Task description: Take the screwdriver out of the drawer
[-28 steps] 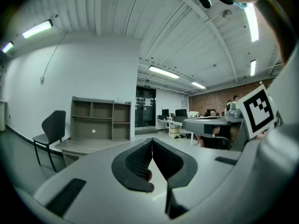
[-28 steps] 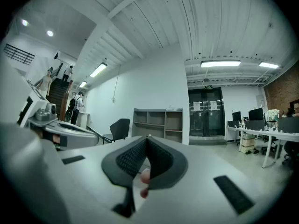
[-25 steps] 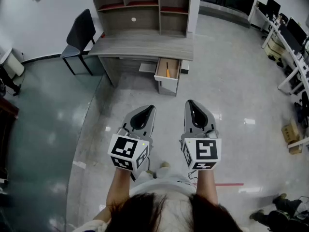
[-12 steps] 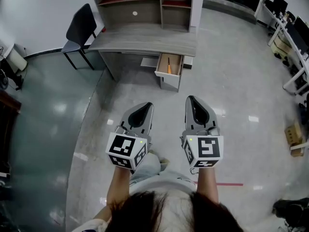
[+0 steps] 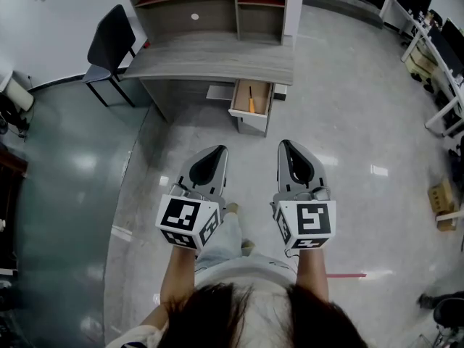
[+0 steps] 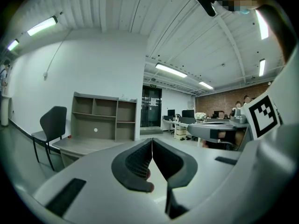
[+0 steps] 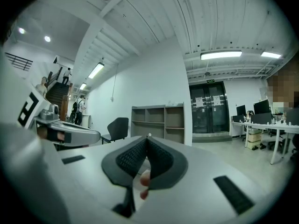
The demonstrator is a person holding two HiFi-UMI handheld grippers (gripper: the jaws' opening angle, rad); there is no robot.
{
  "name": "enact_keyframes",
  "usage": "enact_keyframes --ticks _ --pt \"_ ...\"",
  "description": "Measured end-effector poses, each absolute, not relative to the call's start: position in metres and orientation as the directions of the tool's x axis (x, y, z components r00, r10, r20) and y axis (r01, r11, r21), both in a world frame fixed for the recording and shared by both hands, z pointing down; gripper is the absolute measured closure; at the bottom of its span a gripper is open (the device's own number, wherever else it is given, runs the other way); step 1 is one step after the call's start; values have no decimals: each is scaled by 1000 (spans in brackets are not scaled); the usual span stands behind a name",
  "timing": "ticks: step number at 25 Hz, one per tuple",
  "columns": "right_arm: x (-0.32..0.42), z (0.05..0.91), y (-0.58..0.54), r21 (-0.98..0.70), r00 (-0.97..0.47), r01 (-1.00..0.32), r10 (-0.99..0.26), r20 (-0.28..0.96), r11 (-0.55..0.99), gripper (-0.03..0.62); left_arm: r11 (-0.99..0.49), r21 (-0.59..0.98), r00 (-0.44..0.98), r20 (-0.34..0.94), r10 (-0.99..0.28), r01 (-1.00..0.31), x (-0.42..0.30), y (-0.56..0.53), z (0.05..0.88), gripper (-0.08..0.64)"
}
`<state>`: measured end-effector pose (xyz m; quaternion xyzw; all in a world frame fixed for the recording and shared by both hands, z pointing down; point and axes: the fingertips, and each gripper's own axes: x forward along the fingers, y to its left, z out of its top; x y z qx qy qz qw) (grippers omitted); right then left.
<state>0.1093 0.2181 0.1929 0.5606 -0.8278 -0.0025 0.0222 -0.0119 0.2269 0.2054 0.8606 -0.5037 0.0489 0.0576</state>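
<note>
An orange-handled screwdriver (image 5: 251, 101) lies in the open drawer (image 5: 238, 112) under the grey desk (image 5: 210, 58), far ahead in the head view. My left gripper (image 5: 216, 153) and right gripper (image 5: 286, 147) hang side by side well short of the desk, over the floor. Both are shut with nothing between the jaws. In the left gripper view the left gripper (image 6: 152, 141) has its pads pressed together. The right gripper (image 7: 147, 139) looks the same in its own view, with the desk's shelf unit (image 7: 158, 117) behind it.
A black chair (image 5: 106, 46) stands left of the desk. A shelf unit (image 5: 206, 6) sits on the desk top. Office desks with monitors (image 5: 435, 56) line the right side, with a cardboard box (image 5: 438, 196) on the floor there. Shiny floor lies between me and the drawer.
The desk and drawer have shifted slightly in the head view as I step forward. Both grippers keep their pose and stay shut.
</note>
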Motion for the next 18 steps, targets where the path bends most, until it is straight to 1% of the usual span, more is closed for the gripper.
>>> enact_keyframes --ticks 5,11,15,18 --pt "96 195 174 38 -359 -932 -932 48 361 566 -488 56 490 150 -859 -871 -27 179 207 543" --pt "81 204 117 31 -341 -938 -935 101 346 566 -498 71 502 161 -850 -865 -47 122 210 541" --pt "72 205 86 15 -328 -943 -938 112 332 566 -512 79 518 165 -839 -855 -58 90 212 541" --pt "62 206 63 44 -315 -946 -943 108 321 566 -526 88 533 155 -832 -846 -67 66 214 542"
